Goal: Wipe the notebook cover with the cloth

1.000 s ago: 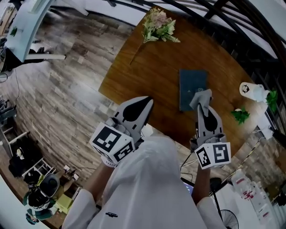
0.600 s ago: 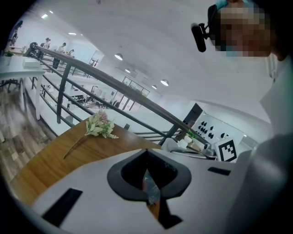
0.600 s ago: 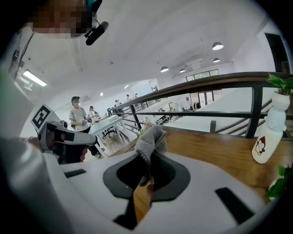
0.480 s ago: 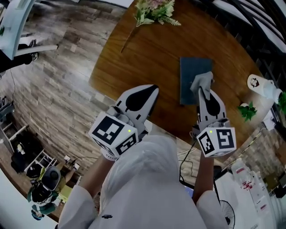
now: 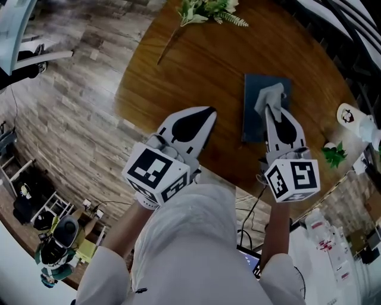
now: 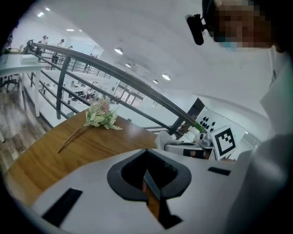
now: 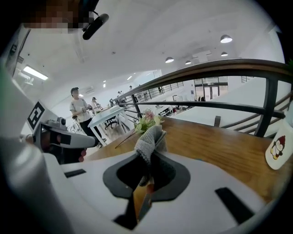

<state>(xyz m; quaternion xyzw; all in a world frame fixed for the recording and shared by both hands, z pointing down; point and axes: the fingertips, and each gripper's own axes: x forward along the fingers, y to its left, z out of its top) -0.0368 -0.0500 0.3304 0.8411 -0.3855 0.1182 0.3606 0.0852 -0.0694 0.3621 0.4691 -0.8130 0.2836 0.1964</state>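
A dark blue notebook (image 5: 256,113) lies on the round wooden table (image 5: 196,65). My right gripper (image 5: 272,107) is shut on a grey knitted cloth (image 5: 269,97), which sits over the far half of the notebook cover; whether it touches the cover I cannot tell. In the right gripper view the cloth (image 7: 149,139) bunches up out of the shut jaws of the right gripper (image 7: 147,176). My left gripper (image 5: 208,112) hangs over the table's near edge, left of the notebook, shut and empty. In its own view the left gripper (image 6: 149,169) holds nothing.
A flower sprig (image 5: 208,11) lies at the table's far side. A white cup with a printed figure (image 5: 351,116) and a small green plant (image 5: 334,155) stand at the right edge. A metal railing (image 7: 215,68) runs behind the table. Wooden floor (image 5: 65,119) lies to the left.
The right gripper has carried the cloth from the near half of the notebook cover to its far half. The left gripper has moved forward over the table's edge.
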